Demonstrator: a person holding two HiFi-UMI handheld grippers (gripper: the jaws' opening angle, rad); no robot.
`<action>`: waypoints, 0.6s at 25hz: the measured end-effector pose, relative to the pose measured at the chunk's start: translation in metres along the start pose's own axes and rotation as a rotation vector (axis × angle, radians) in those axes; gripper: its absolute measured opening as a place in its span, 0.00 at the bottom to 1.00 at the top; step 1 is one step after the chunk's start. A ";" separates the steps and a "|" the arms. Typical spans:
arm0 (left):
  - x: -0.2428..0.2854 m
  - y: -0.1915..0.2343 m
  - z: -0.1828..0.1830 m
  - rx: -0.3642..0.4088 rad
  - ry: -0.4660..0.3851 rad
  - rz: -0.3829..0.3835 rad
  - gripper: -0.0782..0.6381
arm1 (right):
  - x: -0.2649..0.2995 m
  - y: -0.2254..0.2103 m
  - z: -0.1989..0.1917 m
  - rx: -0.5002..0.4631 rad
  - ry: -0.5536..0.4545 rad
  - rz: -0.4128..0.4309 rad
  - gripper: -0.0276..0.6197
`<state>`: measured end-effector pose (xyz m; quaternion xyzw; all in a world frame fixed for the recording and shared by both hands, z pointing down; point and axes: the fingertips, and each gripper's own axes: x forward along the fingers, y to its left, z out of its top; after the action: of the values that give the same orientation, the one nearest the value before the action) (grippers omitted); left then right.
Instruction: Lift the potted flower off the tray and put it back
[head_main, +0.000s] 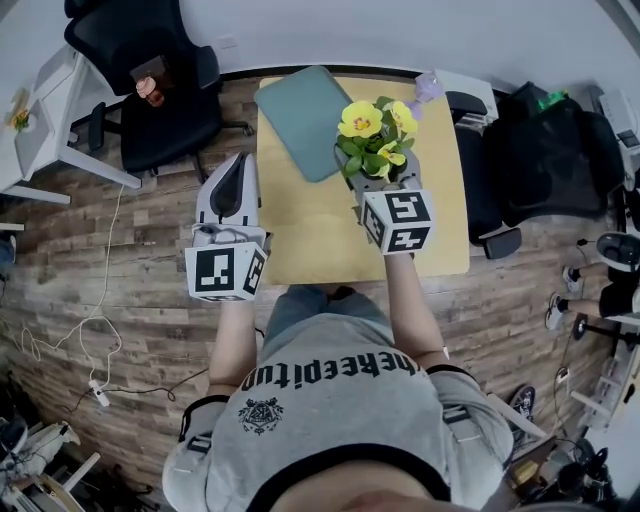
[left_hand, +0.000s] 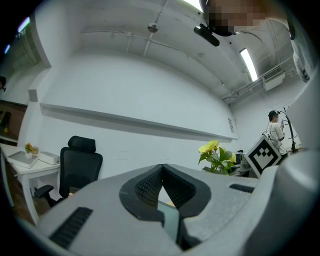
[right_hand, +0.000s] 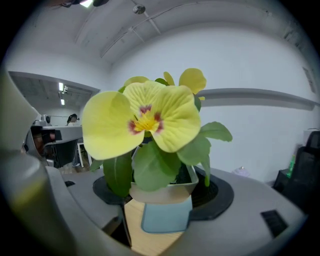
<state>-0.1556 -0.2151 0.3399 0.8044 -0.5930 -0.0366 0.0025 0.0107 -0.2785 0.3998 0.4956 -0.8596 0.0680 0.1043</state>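
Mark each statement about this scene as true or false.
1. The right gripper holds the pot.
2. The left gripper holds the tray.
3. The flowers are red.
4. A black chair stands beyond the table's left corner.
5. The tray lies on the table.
1. True. The right gripper is shut on the pot.
2. False. The left gripper has its jaws together on nothing, and it is at the table's left edge, apart from the tray.
3. False. The flowers are yellow.
4. True. The chair is black.
5. True. It lies at the far left part.
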 end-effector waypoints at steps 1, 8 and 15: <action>-0.002 0.003 0.001 -0.001 -0.001 0.005 0.11 | 0.004 0.001 -0.002 0.001 0.006 0.001 0.57; -0.014 0.026 0.000 -0.001 0.002 0.043 0.11 | 0.030 0.007 -0.033 0.011 0.081 -0.002 0.57; -0.017 0.050 -0.005 -0.001 0.014 0.068 0.11 | 0.053 0.020 -0.069 0.023 0.163 0.006 0.57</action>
<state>-0.2083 -0.2137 0.3484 0.7839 -0.6200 -0.0313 0.0084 -0.0245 -0.2979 0.4792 0.4869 -0.8490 0.1185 0.1678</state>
